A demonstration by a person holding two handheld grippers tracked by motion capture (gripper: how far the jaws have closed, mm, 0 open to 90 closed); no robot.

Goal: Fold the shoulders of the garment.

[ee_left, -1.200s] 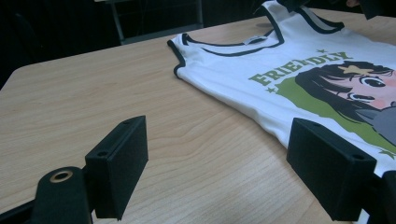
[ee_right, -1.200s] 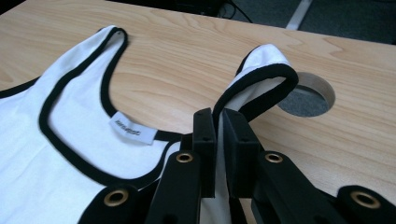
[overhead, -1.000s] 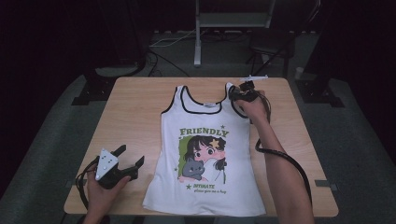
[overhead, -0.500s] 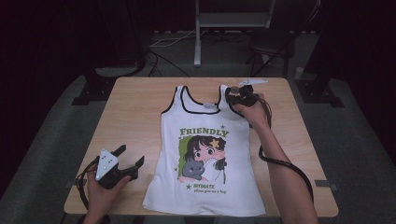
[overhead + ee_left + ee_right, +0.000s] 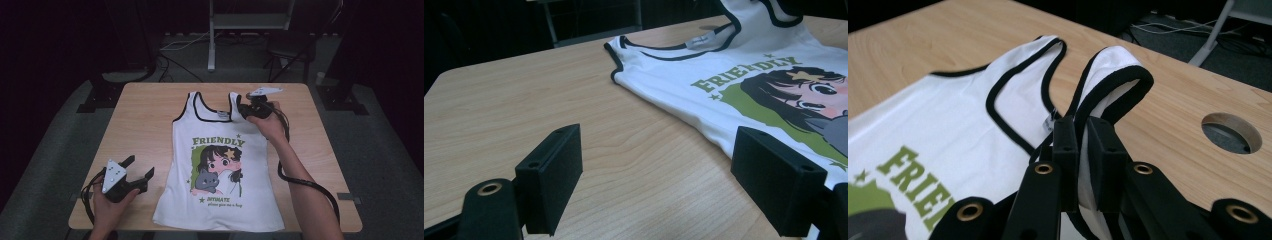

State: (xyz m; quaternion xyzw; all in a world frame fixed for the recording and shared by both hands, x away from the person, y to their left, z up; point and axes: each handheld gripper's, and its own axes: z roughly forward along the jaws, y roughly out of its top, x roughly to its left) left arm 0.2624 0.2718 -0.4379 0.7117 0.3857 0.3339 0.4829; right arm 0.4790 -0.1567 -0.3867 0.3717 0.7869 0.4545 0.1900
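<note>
Two grippers here: the right gripper (image 5: 245, 107) up in the upper middle of the frame has its jaws pinched tight on one strap of the tank top (image 5: 220, 170), lifting it a bit. The top lies flat mid-table (image 5: 145, 120). Left gripper (image 5: 142, 170) sits lower left, jaws spread wide, just beside the hem.

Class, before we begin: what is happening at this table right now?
A person works on a white sleeveless top with black trim and a cartoon print, spread on the pale wooden table. The right gripper has its jaws shut on one shoulder strap, lifting it slightly. The left gripper rests open on the table beside the top's lower edge, holding nothing.
</note>
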